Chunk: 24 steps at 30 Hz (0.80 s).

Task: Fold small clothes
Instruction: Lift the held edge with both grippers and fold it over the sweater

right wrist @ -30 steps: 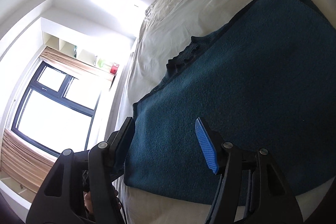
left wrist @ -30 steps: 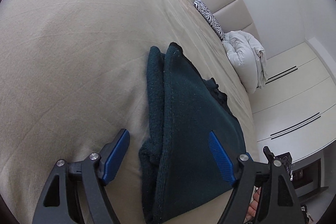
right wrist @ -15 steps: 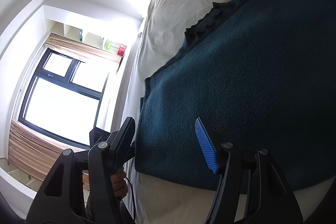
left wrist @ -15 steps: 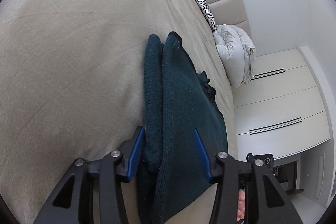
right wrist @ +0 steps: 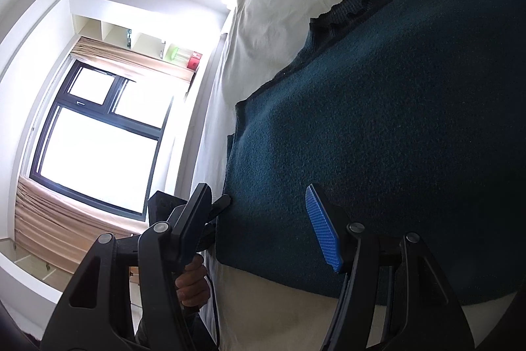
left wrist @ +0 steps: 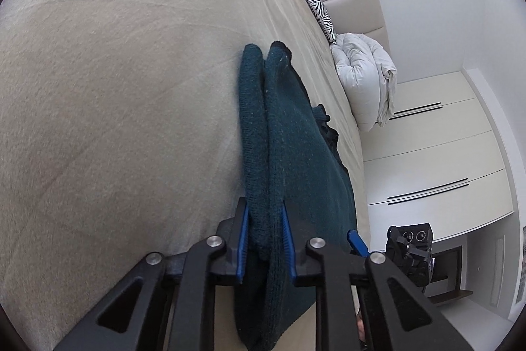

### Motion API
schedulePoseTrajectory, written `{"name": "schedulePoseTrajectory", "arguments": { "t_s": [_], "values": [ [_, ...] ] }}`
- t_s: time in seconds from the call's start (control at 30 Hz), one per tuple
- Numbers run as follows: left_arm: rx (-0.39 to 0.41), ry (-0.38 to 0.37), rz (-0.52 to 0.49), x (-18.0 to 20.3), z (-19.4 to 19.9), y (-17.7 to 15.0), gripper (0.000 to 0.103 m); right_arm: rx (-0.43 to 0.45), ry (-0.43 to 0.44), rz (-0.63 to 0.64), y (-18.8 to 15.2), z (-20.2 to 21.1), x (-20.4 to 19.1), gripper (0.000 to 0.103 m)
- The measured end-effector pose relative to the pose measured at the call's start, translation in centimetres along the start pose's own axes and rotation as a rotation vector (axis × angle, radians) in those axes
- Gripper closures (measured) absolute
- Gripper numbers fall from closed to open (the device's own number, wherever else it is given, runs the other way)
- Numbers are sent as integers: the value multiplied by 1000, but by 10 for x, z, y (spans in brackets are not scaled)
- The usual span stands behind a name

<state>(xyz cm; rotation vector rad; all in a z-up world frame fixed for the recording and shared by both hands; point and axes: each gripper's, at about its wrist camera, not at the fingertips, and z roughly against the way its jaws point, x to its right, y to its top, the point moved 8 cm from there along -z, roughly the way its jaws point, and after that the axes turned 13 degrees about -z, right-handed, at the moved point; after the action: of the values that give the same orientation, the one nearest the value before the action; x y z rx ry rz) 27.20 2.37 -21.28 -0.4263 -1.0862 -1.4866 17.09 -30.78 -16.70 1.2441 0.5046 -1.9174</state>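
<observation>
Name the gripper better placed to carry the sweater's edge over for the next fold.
Left. The left gripper is shut on the teal sweater, its folded edge pinched between the fingers. The right gripper is open and holds nothing.

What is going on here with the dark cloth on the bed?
A person with a gripper in each hand is folding a dark teal sweater on a beige bed. The left gripper is shut on the sweater's thick folded edge, both pads pressed against the knit. The right gripper is open, its fingers straddling the near edge of the flat part of the sweater without pinching it. A zebra pillow and a white duvet sit by the headboard.
</observation>
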Motion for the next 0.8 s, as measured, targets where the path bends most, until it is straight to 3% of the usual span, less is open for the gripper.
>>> {"name": "schedulePoseTrajectory", "arguments": {
  "t_s": [0.17, 0.4, 0.63, 0.8],
  "values": [
    [28, -2, 1, 0, 5, 0, 87, -29, -30, 15, 3, -14, -2, 44],
    [27, 80, -92, 26, 13, 5, 90, -100, -97, -1, 16, -45, 16, 46],
    [-8, 158, -287, 107, 5, 19, 90, -131, 53, -98, 30, -29, 21, 45],
    [-97, 161, -463, 190, -54, 5, 90, -139, 191, -153, 57, 5, 22, 44]
  ]
}}
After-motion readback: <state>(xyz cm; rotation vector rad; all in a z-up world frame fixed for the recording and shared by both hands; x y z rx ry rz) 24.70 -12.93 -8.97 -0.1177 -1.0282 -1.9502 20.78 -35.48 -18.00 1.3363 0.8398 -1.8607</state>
